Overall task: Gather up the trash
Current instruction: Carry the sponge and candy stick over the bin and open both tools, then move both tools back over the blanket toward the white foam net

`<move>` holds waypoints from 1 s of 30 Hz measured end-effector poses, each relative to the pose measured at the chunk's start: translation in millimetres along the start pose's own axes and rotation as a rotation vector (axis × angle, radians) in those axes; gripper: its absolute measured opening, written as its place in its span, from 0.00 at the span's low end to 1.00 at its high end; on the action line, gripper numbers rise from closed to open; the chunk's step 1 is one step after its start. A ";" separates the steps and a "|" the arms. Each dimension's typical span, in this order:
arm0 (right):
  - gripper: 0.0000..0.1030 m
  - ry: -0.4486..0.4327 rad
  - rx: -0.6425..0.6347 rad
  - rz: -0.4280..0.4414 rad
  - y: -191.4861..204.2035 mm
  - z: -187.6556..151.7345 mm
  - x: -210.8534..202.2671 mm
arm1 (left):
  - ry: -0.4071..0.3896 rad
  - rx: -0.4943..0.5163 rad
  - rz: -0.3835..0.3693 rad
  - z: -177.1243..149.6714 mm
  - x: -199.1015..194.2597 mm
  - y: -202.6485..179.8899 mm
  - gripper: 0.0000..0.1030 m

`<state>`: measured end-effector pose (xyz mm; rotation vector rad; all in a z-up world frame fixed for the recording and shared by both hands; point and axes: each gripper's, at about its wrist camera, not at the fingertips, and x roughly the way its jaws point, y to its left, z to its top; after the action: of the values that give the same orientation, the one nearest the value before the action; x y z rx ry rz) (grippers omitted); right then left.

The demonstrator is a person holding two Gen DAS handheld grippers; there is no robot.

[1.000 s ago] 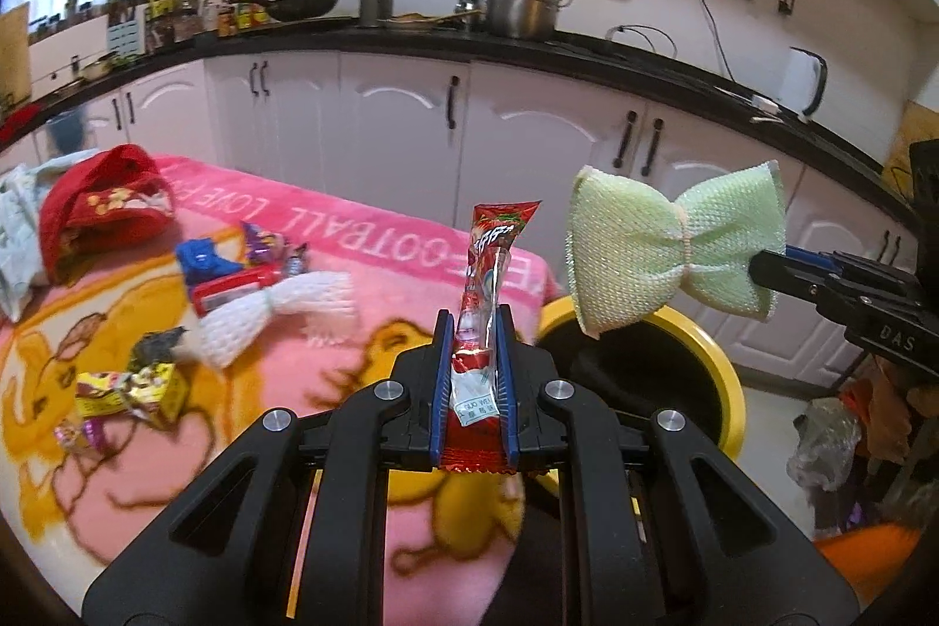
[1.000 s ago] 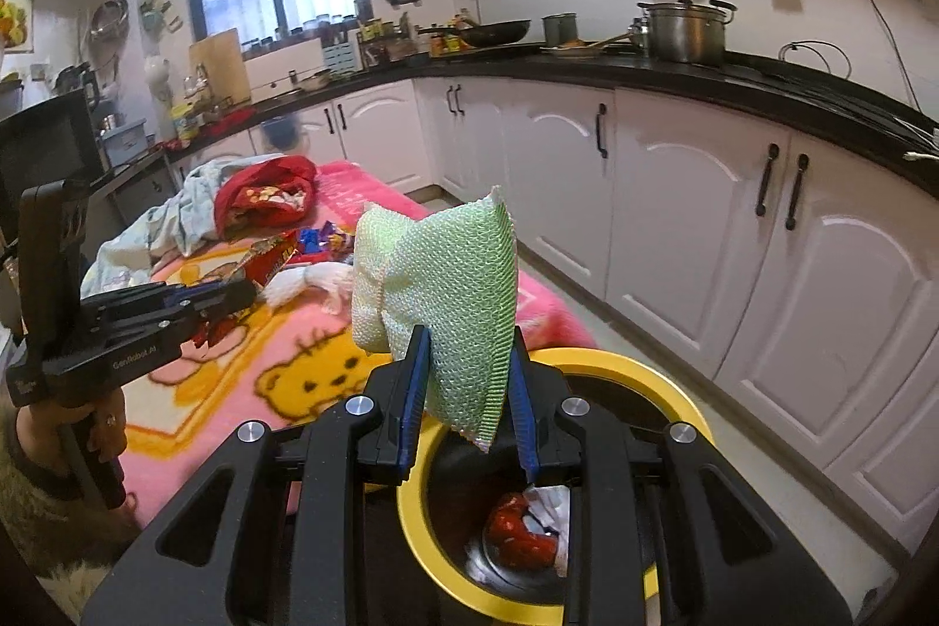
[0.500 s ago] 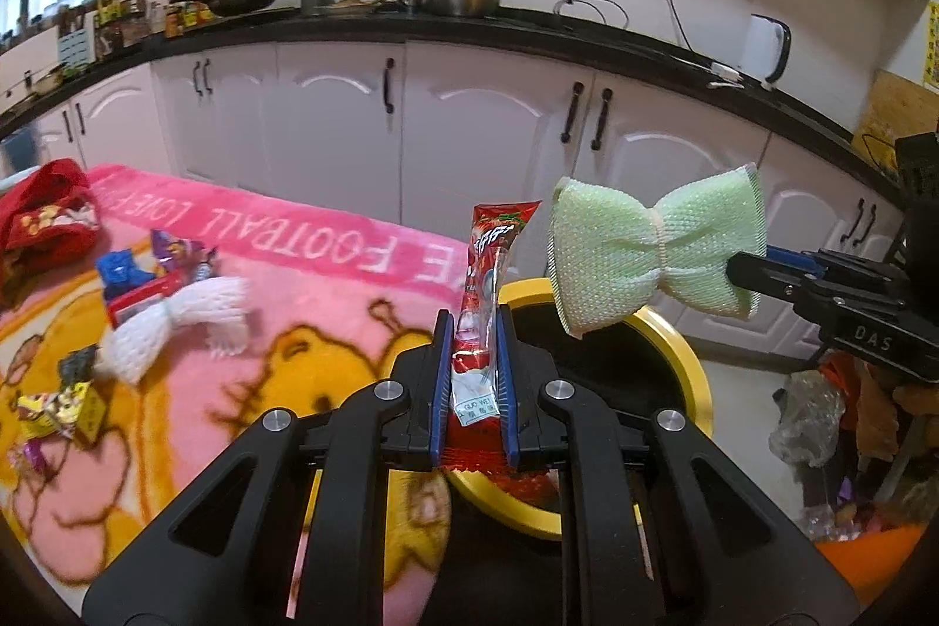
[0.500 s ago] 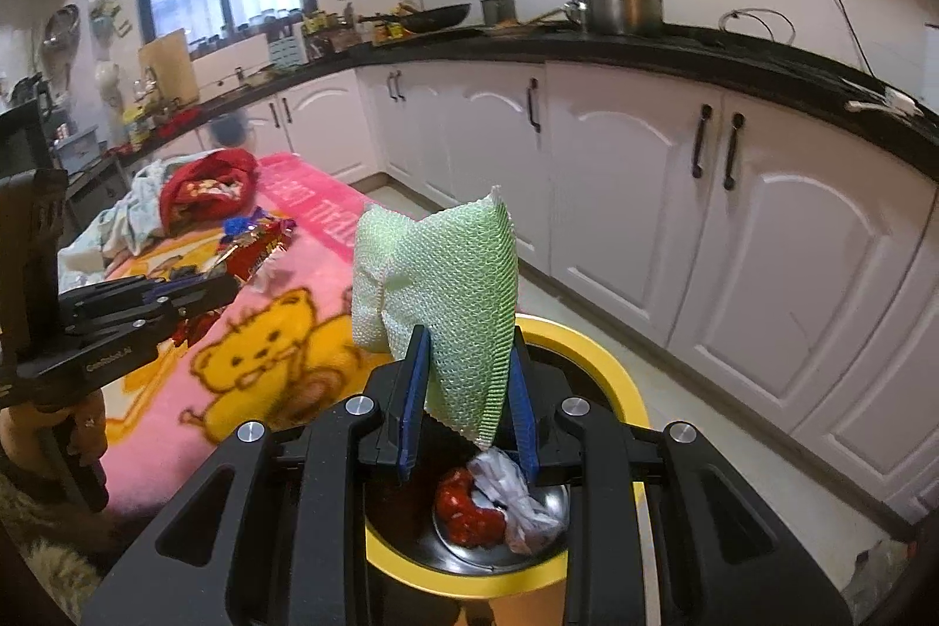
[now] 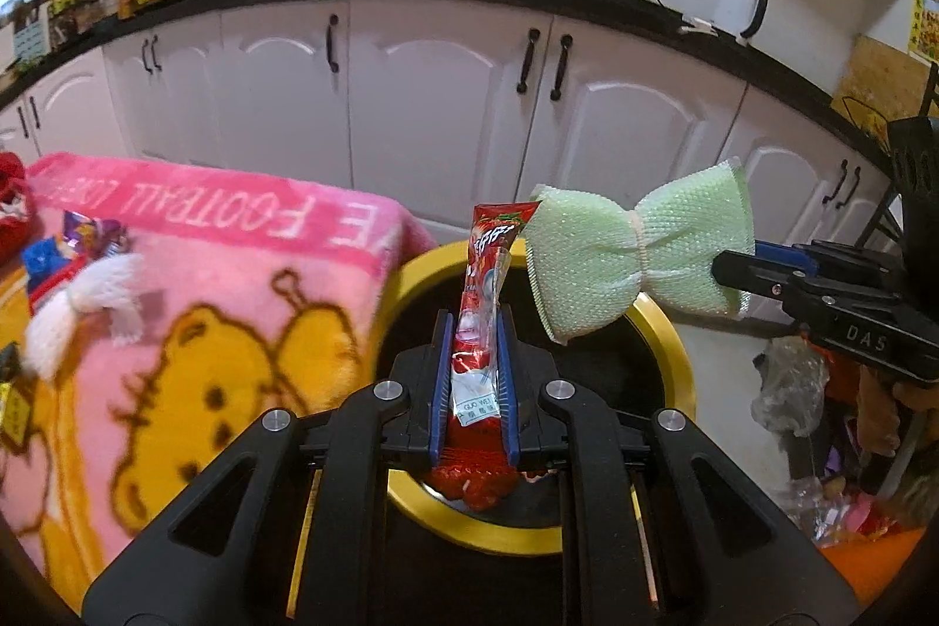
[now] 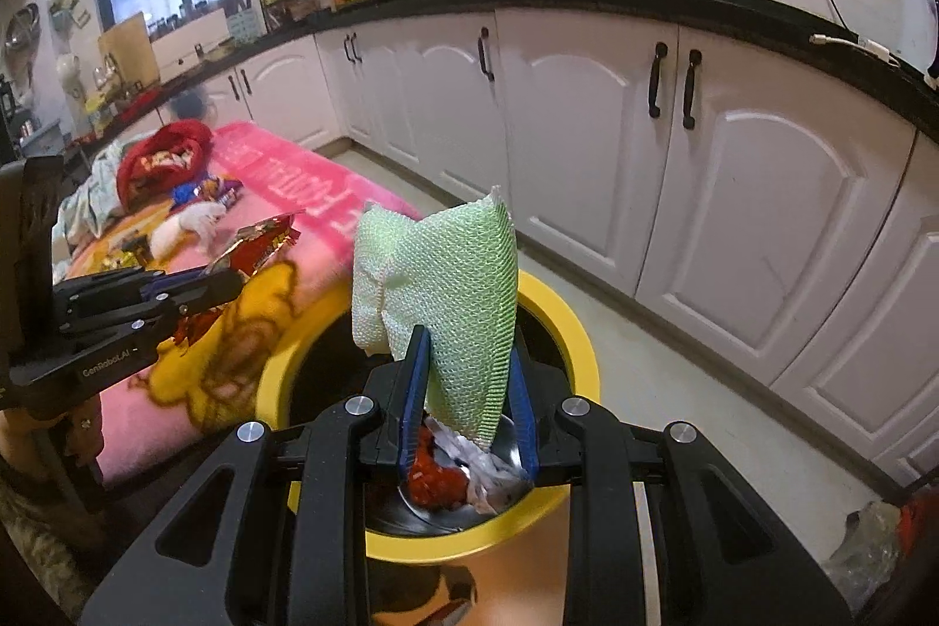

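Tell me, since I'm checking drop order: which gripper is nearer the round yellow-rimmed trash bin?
Both hover over the bin; the right gripper seems slightly nearer, over its opening. The left gripper sits over the blanket-side rim.

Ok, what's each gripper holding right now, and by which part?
Left gripper pinches the red plastic snack wrapper near its lower end. Right gripper grips the pale green mesh scouring pad by one end. Both are above the yellow-rimmed bin.

A pink cartoon-bear blanket (image 5: 193, 309) covers the surface; near its far edge lie a white mesh sleeve (image 5: 88, 297), small candy wrappers (image 5: 88, 230) and a red bag (image 6: 161, 156)
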<state>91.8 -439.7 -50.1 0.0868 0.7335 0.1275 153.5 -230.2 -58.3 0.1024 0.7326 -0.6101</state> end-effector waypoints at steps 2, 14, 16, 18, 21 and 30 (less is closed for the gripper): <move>0.24 0.014 0.008 -0.005 -2.7 -2.8 4.8 | 0.014 -0.001 -0.006 -2.8 7.1 -1.8 0.09; 0.31 0.076 0.070 0.019 -15.6 -9.2 27.0 | 0.084 -0.044 -0.028 -14.9 40.3 3.0 0.25; 0.37 0.081 0.085 0.026 -19.0 -9.7 28.4 | 0.082 -0.056 -0.020 -16.1 40.7 6.7 0.41; 0.41 0.081 0.101 0.034 -21.7 -9.8 28.8 | 0.082 -0.065 -0.013 -17.2 39.9 10.0 0.44; 0.41 0.078 0.105 0.032 -21.9 -9.9 28.4 | 0.074 -0.086 -0.001 -17.8 35.9 14.9 0.56; 0.51 0.043 0.094 0.052 -15.4 -4.0 18.1 | 0.018 -0.144 0.044 -19.0 6.6 31.6 0.89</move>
<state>103.8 -452.2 -66.9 0.1937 0.7803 0.1446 163.6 -201.8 -80.6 -0.0089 0.7875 -0.5133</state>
